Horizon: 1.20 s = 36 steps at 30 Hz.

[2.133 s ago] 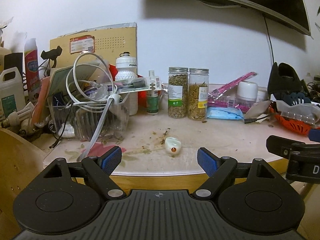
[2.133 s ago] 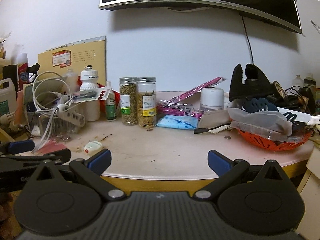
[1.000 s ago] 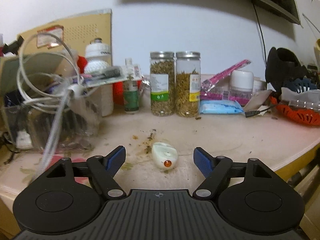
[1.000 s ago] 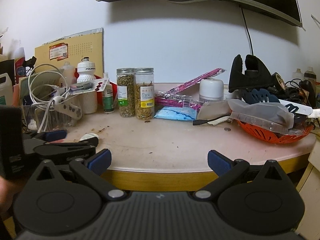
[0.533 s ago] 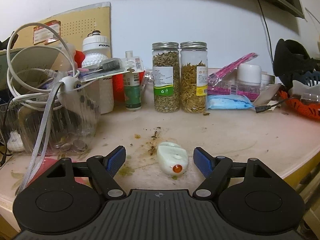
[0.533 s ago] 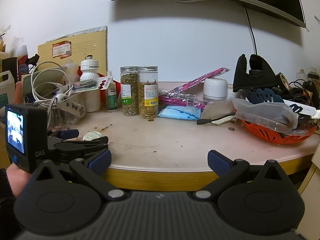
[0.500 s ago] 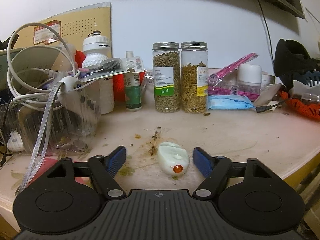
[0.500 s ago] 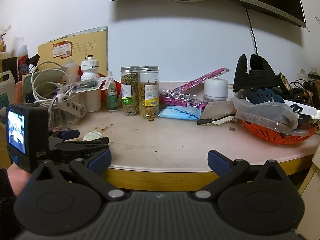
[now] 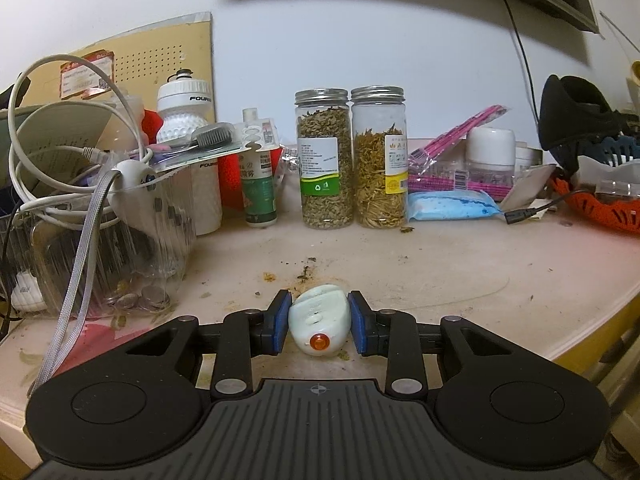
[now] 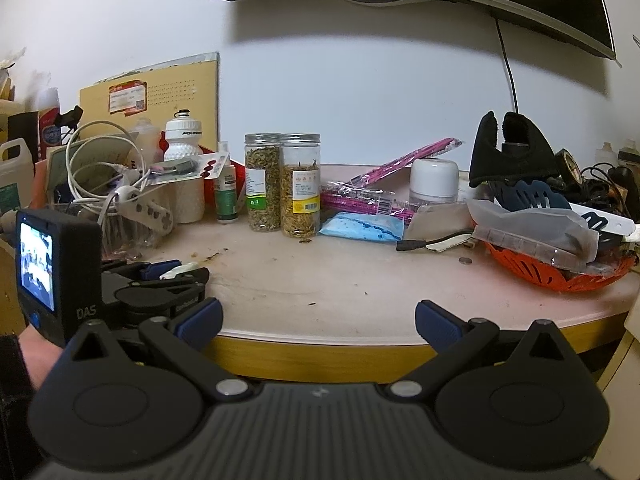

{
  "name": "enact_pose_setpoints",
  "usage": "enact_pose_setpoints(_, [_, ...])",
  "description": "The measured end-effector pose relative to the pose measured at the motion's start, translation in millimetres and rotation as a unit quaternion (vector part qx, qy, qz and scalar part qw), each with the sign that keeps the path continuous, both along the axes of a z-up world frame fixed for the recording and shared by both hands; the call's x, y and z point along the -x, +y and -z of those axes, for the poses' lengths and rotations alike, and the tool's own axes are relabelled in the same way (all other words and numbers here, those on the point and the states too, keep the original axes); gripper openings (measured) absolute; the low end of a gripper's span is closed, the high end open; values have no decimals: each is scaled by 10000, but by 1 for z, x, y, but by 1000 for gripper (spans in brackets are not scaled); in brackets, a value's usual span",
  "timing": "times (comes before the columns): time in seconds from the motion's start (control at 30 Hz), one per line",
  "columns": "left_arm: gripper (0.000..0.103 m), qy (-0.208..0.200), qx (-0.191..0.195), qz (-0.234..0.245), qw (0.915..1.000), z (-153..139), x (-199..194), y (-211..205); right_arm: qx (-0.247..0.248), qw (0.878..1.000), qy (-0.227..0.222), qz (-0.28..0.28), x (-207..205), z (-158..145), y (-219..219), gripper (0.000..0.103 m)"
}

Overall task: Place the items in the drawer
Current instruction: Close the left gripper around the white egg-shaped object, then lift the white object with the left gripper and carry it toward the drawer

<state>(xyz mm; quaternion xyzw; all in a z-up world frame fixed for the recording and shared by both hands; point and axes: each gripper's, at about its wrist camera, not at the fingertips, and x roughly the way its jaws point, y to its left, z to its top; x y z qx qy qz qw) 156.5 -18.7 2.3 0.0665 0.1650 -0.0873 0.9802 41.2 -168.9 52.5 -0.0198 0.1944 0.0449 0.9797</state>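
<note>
L gripper (image 9: 319, 322) has its blue pads pinching the small pale-green plastic case w/ orange button (image 9: 319, 319), one pad on each side; case sits on the pinkish tabletop (image 9: 460, 264), near its front edge, well in front of the two clear metal-lidded jars of dried herbs (image 9: 350, 158). Brown crumbs (image 9: 304, 274) lie btwn jars & case. R gripper (image 10: 318, 322) hangs off the table's front edge, jaws spread wide, nothing btwn them. Orange plastic basket (image 10: 556, 270) is far R of the jars.

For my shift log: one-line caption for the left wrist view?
Left gripper shut on a small white dispenser lying on the cluttered table.
</note>
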Motion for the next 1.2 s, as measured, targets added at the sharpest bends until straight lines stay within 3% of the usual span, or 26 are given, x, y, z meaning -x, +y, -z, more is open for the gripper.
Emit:
enact_pose_setpoints(0.47, [30,15,-58,-24,10000,-7,16,2,20,10000,37,36,-2,1,1,103])
enact_pose_setpoints(1.2, [30,88,-68,-256,9996,-35,100,25,53,9999,107,22,5,2,4,103])
